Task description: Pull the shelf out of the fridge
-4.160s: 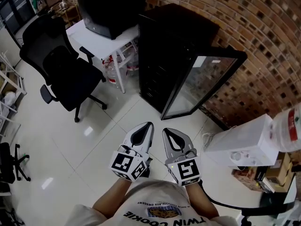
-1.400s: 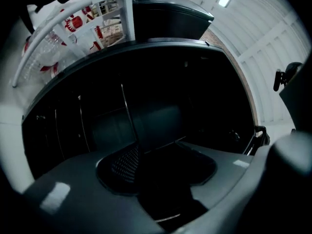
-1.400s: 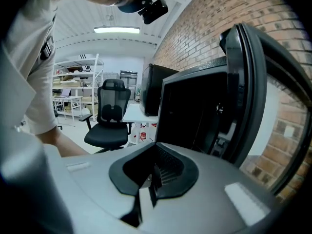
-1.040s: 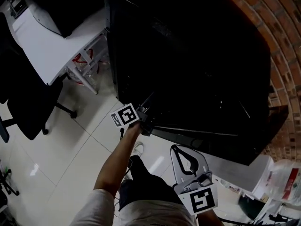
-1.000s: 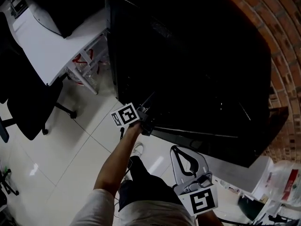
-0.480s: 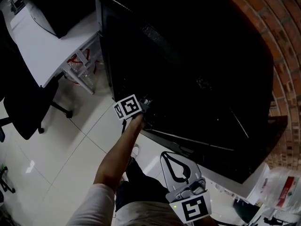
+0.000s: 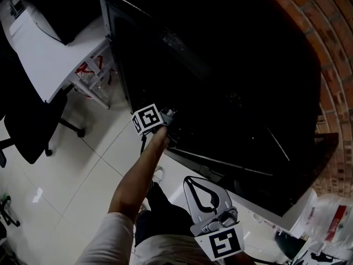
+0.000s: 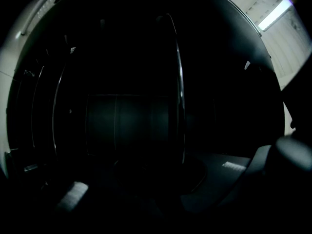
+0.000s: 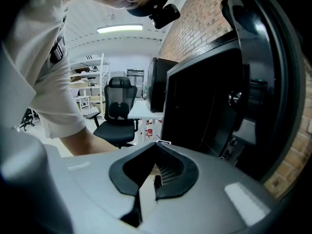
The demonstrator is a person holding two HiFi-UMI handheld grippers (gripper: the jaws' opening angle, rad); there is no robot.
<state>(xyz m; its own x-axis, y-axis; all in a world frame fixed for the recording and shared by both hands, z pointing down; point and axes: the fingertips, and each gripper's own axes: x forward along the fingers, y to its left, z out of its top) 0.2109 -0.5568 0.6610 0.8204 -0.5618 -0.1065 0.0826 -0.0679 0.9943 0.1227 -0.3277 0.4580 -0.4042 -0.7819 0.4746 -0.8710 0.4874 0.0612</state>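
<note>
The black fridge (image 7: 231, 81) fills the dark head view, its door (image 7: 248, 173) swung open at the lower right. My left gripper (image 7: 170, 127) reaches into the fridge's front opening, marker cube (image 7: 148, 118) just outside. In the left gripper view a thin wire shelf edge (image 8: 180, 82) runs, rolled upright, down into the dim jaws. They have just been closing and stand shut on that wire, as far as the darkness shows. My right gripper (image 7: 191, 180) hangs back near my body, shut and empty, its fingertips meeting (image 9: 156, 149) in the right gripper view.
A white desk (image 7: 49, 54) stands left of the fridge, with a black office chair (image 7: 27, 126) below it. A brick wall (image 7: 331, 48) runs behind on the right. A water bottle (image 7: 333, 220) sits at the lower right. White floor tiles (image 7: 83, 175) lie beneath my left arm.
My left gripper has pushed a little further into the fridge opening since a second ago. The right gripper has drifted slightly left in the head view. Earlier both grippers hung in front of my body.
</note>
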